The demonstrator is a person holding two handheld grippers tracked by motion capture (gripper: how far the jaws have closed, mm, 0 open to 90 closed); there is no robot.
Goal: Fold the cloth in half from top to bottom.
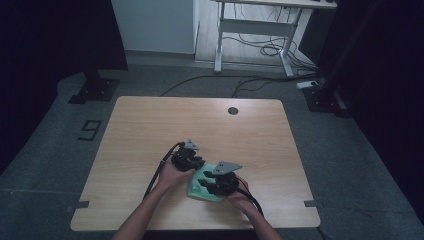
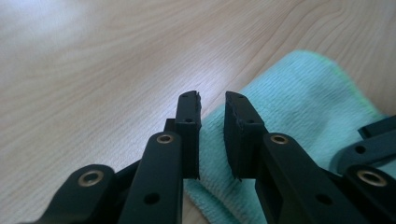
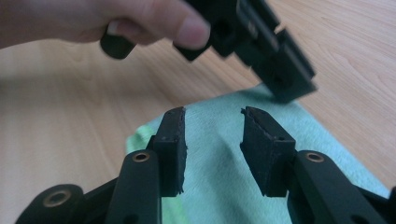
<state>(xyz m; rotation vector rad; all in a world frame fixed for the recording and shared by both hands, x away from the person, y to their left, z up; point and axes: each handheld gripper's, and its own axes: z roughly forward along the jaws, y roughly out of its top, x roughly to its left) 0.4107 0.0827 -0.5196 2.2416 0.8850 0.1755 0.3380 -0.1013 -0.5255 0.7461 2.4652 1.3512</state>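
A folded teal cloth (image 1: 199, 193) lies on the wooden table (image 1: 150, 125) near its front edge. In the high view both hands hover over it: my left gripper (image 1: 194, 165) at the cloth's far left corner, my right gripper (image 1: 206, 185) above its middle. In the left gripper view the cloth (image 2: 289, 102) spreads under and to the right of my left gripper (image 2: 212, 103), whose jaws stand a narrow gap apart with nothing pinched. My right gripper (image 3: 212, 116) is open just over the cloth (image 3: 219, 154), nothing between its pads. The left gripper (image 3: 275, 60) and its hand (image 3: 140, 21) hang blurred ahead.
A round cable hole (image 1: 233, 110) sits near the table's far edge. Beyond the table stand a white desk frame (image 1: 260, 27) with loose cables (image 1: 270, 50) on the floor and two dark stand bases (image 1: 92, 90) (image 1: 322, 97). Bare wood stretches left and far of the cloth.
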